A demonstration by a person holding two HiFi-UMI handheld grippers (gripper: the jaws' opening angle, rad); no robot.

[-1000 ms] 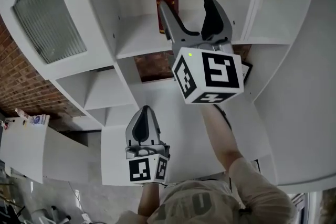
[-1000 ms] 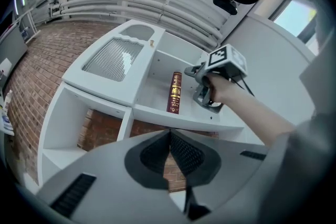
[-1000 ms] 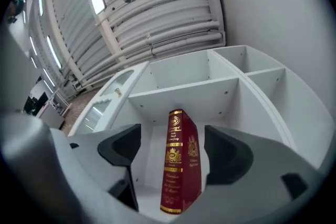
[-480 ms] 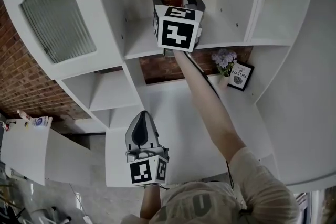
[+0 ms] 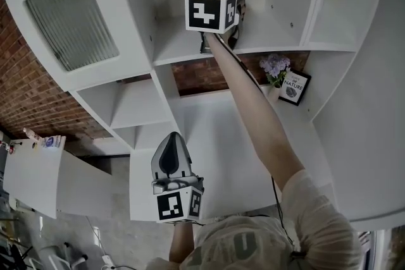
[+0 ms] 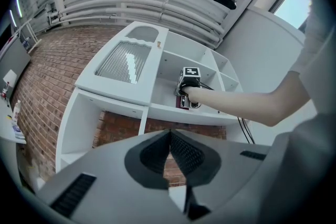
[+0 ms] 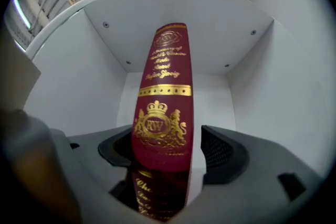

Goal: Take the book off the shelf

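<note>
Right gripper view: right gripper (image 7: 167, 152) jaws apart, straddling the upright maroon gilt-lettered hardback book (image 7: 164, 97), mid-compartment on the white painted shelf (image 7: 223, 55). Squeeze square on the spine, then pull straight out. Left gripper (image 6: 169, 150) closed, empty, hanging low.

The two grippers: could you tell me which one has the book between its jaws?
The right gripper: the red book stands between its jaws, not yet clamped. The left gripper is shut, empty, away from it.
</note>
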